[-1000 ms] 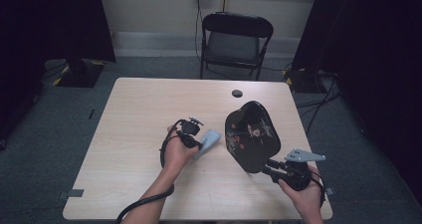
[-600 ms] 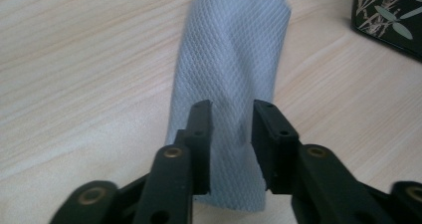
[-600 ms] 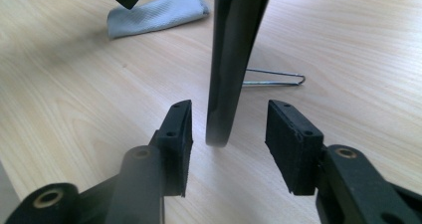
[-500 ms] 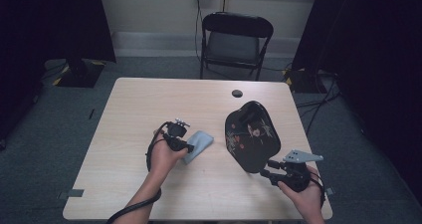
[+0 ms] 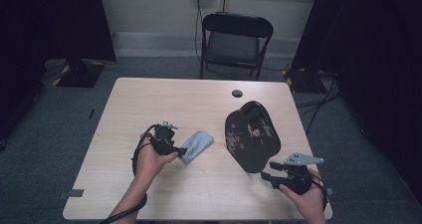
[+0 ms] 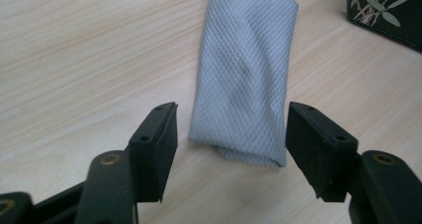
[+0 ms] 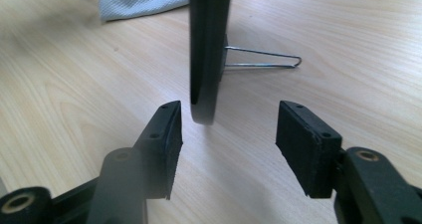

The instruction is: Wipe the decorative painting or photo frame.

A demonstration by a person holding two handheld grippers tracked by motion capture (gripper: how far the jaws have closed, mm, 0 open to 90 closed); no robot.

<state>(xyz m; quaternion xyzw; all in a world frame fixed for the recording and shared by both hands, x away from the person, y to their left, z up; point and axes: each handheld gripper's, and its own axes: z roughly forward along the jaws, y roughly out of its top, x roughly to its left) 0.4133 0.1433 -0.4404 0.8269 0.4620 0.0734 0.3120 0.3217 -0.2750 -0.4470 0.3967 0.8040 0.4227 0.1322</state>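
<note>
Both grippers [image 5: 185, 151] [image 5: 265, 176] have just been opening, jaws spread: left facing the grey cloth [image 6: 246, 74], right at the standing black plate [image 7: 208, 50] near the desk's right edge.

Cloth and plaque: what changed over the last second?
The left gripper let go of the cloth, jaws just opening, and drew back left. The right gripper has also just opened off the plaque. Cloth lies flat; plaque stands on its wire stand as before.
</note>
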